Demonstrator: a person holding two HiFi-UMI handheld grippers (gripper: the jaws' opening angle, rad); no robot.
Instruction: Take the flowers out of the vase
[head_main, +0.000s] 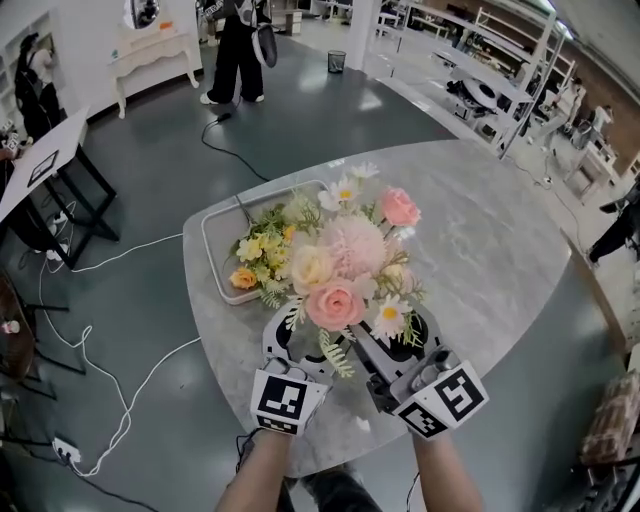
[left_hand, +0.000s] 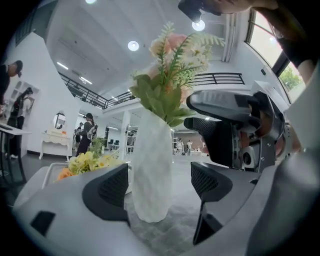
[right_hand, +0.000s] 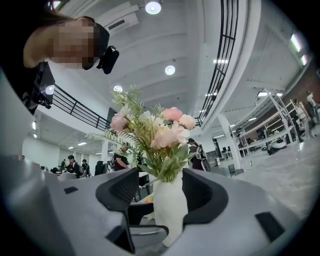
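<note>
The flowers (head_main: 345, 270) stand upright in the white vase (left_hand: 150, 170), near the 6 o'clock edge of the grey marbled surface (head_main: 500, 240); in the head view the blooms hide the vase.

Left hand-held gripper (left_hand: 159, 187): released. It lies at 7 o'clock of the bouquet. The vase stands between its jaws, with a clear gap at each pad.

Right hand-held gripper (right_hand: 161, 192): released. It lies at 5 o'clock of the bouquet. The vase body shows between its jaws, with a gap at the left pad; contact at the right pad cannot be confirmed.

A white tray (head_main: 210, 250) sits at 10 o'clock of the bouquet and holds a yellow and orange bunch (head_main: 258, 255) lying flat.
</note>
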